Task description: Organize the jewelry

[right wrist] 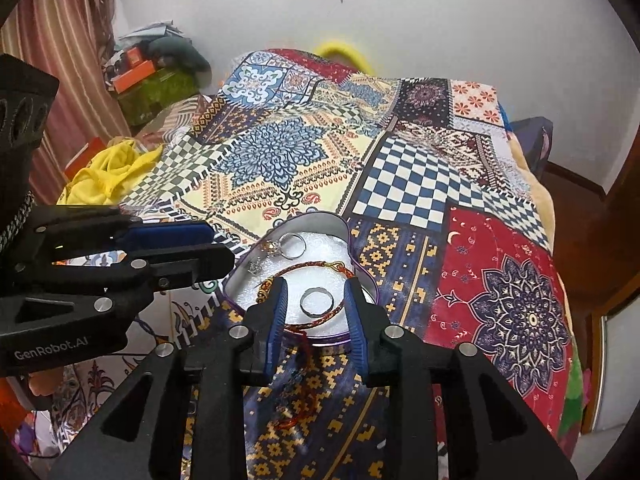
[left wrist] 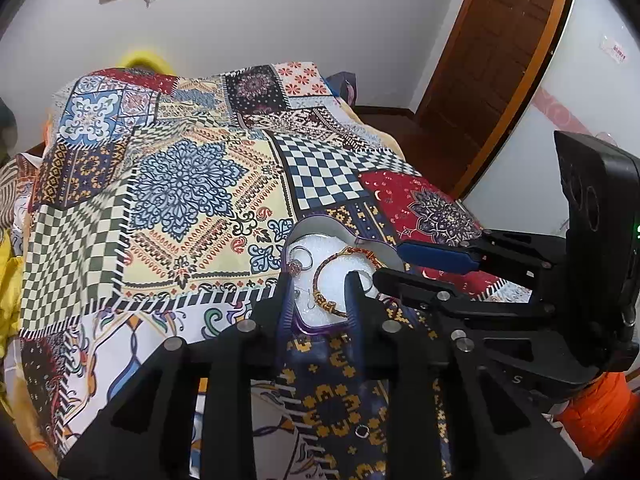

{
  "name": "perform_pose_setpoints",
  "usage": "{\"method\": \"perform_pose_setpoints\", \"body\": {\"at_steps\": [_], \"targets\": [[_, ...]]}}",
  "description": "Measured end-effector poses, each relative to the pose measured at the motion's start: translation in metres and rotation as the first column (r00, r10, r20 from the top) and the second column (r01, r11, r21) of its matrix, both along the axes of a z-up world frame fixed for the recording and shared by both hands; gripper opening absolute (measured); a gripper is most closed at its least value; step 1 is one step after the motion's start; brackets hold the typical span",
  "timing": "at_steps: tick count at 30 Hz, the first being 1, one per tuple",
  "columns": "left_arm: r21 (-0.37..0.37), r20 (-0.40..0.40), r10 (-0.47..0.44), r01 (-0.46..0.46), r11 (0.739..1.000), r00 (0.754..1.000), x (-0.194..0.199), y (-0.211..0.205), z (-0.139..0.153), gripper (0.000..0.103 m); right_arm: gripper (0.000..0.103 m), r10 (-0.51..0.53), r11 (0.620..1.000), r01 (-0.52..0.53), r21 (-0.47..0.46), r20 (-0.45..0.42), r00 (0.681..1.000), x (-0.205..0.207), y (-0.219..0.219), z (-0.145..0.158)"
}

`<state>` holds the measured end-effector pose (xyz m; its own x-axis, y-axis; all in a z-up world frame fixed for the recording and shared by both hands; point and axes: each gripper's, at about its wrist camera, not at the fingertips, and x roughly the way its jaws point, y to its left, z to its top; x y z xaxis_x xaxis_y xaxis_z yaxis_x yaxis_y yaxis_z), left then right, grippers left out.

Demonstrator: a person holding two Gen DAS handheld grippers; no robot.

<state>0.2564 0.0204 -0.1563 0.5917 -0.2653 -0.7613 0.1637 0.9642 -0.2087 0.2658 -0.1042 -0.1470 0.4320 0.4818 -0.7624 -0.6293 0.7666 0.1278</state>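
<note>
A heart-shaped purple tin [right wrist: 347, 236] with white foam lining sits on the patchwork bedspread; it also shows in the left wrist view [left wrist: 316, 225]. Inside lie a red braided bracelet with gold beads [right wrist: 320, 267] [left wrist: 320, 280], a silver band ring [right wrist: 317, 302], a thin hoop ring [right wrist: 296, 246] [left wrist: 307, 258] and small stone pieces [right wrist: 271, 247]. My right gripper [right wrist: 316, 300] is open, its fingers straddling the band ring over the tin's near edge. My left gripper [left wrist: 318, 296] is open over the tin's near part. A small ring [left wrist: 362, 431] lies on the bedspread.
The patchwork bedspread [left wrist: 192, 184] covers the bed. Yellow cloth [right wrist: 108, 176] and cluttered boxes [right wrist: 152, 76] lie at the left. A wooden door [left wrist: 492, 64] stands at the right. Red thread [right wrist: 304, 376] trails from the tin onto the bedspread.
</note>
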Motion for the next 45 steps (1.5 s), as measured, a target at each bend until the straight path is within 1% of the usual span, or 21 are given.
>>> {"method": "perform_pose_setpoints", "body": {"at_steps": [6,10,17,20,24,27,33,36,38,42,45], "targets": [[0.014,0.021,0.005,-0.006,1.0,1.0,-0.02,0.003,0.017,0.025,0.028,-0.015,1.0,0.015,-0.006,0.039,0.999,-0.013,-0.004,0.013],[0.024,0.023,0.009,-0.009,1.0,1.0,-0.035,0.004,0.024,0.028,0.028,-0.032,0.999,0.032,0.011,0.055,0.998,-0.024,-0.011,0.022],[0.037,0.001,-0.01,0.01,0.999,1.0,-0.066,-0.002,0.022,0.028,0.028,-0.047,0.998,0.046,0.036,0.039,0.998,-0.05,-0.019,0.025],[0.051,-0.014,-0.017,0.018,0.999,1.0,-0.078,-0.006,0.016,0.028,0.028,-0.049,0.998,0.048,0.035,0.023,0.999,-0.061,-0.022,0.02],[0.028,-0.054,-0.018,0.02,0.999,0.998,-0.093,-0.007,0.003,0.028,0.028,-0.046,0.998,0.046,0.03,-0.012,0.999,-0.079,-0.023,0.008],[0.03,-0.077,-0.02,0.023,0.999,0.997,-0.103,-0.007,-0.006,0.028,0.028,-0.038,0.999,0.039,0.03,-0.052,0.998,-0.091,-0.022,-0.004],[0.018,-0.096,-0.022,0.023,1.0,0.995,-0.119,-0.004,-0.014,0.028,0.028,0.006,0.999,-0.002,0.035,-0.119,0.993,-0.111,-0.011,-0.024],[0.015,-0.104,-0.029,0.03,0.999,0.994,-0.124,-0.004,-0.017,0.028,0.028,0.023,1.0,-0.021,0.015,-0.142,0.99,-0.118,-0.002,-0.035],[0.015,-0.103,-0.035,0.036,0.999,0.994,-0.127,-0.005,-0.017,0.028,0.028,0.024,1.0,-0.023,0.005,-0.13,0.991,-0.123,0.001,-0.039],[0.014,-0.106,-0.034,0.036,0.999,0.994,-0.131,-0.007,-0.021,0.028,0.028,0.05,0.998,-0.052,-0.028,-0.063,0.997,-0.132,0.005,-0.044],[0.011,-0.109,-0.031,0.032,0.999,0.994,-0.131,-0.008,-0.023,0.028,0.028,0.07,0.997,-0.071,-0.039,-0.032,0.997,-0.134,0.005,-0.044]]}}
